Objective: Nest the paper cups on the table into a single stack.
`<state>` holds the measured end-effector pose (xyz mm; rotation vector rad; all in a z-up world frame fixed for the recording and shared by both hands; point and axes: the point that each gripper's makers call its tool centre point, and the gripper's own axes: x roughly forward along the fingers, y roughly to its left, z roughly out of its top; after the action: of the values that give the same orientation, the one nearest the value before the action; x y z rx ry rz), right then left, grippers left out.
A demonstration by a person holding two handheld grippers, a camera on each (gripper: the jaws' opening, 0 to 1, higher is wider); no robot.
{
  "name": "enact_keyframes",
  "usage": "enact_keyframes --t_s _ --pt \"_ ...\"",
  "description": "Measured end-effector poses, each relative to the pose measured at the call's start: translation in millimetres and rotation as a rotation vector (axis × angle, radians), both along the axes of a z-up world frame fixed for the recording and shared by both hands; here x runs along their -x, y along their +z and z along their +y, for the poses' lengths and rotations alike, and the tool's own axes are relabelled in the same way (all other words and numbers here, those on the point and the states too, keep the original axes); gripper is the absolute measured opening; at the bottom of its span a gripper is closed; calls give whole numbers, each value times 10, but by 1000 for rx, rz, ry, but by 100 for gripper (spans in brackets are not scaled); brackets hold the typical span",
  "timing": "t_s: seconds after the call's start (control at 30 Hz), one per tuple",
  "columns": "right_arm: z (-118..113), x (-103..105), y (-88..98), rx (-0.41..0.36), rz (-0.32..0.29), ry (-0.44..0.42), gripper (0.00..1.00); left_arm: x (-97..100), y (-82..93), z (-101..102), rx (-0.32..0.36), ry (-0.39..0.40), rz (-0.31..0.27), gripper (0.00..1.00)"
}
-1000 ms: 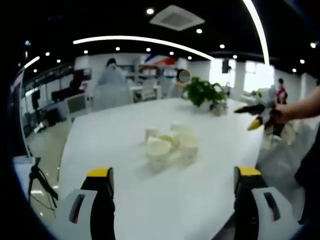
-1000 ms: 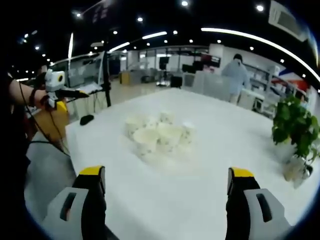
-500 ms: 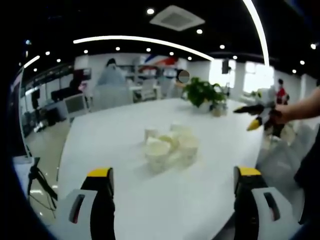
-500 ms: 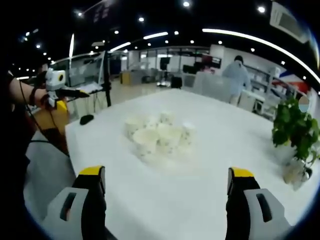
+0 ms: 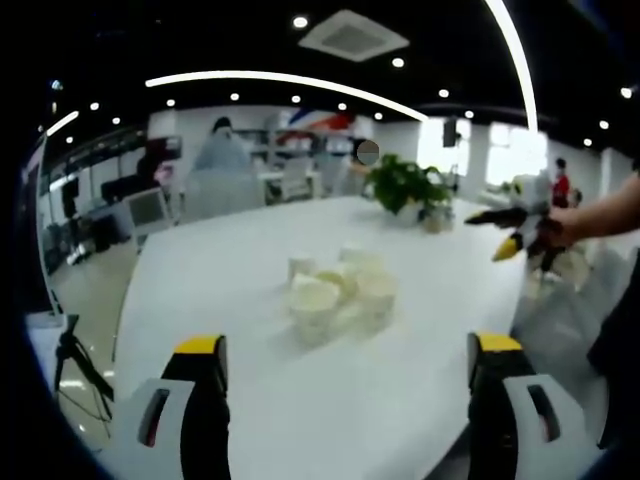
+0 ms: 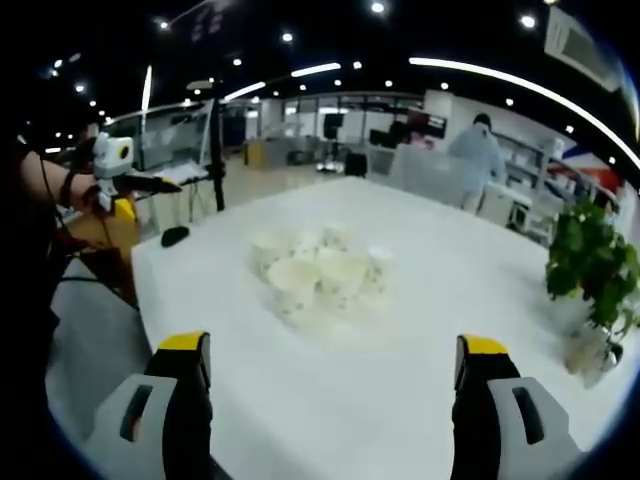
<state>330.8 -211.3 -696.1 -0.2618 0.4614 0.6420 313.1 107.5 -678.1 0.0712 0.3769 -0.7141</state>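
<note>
**Kid:** Where are the paper cups (image 5: 338, 292)?

**Me:** They sit close together in a bunch in the middle of the white table (image 5: 230, 260). None is inside another yet, as far as I can tell. The picture is blurry, so I can't count them.

**Kid:** Which way are they from your grippers?

**Me:** Straight ahead of both. My left gripper (image 5: 345, 375) looks at the bunch from one side of the table. My right gripper (image 6: 335, 365) looks at the paper cups (image 6: 318, 268) from another side. So the cups lie between my two hands, out in front.

**Kid:** Are you holding anything?

**Me:** No. Both grippers have their jaws spread wide, with nothing in them.

**Kid:** Which hand is closer?

**Me:** I can't really tell. Both look well apart from the cups. I think I must reach forward first.

**Kid:** What's that green thing?

**Me:** A potted plant (image 6: 590, 260), off to the side.
</note>
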Motion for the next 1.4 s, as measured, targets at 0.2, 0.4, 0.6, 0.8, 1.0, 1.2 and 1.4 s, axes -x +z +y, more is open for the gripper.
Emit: enact_keyframes --t_s 0.2,0.4,0.6,0.8,1.0,1.2,1.4 --pt "40 -64 50 12 9 30 99 -21 29 -67 -5 -9 -14 100" --pt "160 -176 105 7 12 78 93 -33 1 -102 -3 -3 -10 100" --pt "357 -216 136 31 0 160 87 -26 -15 -123 12 15 -6 100" --pt "580 -229 99 74 17 275 76 -1 -35 -131 6 27 3 100" --pt "717 -260 25 96 45 347 70 7 -13 -144 5 42 0 100" --pt "797 -279 -32 101 69 392 65 29 -7 -174 9 47 -2 100" --pt "888 -297 -79 130 73 445 58 55 -18 -197 5 55 0 100"
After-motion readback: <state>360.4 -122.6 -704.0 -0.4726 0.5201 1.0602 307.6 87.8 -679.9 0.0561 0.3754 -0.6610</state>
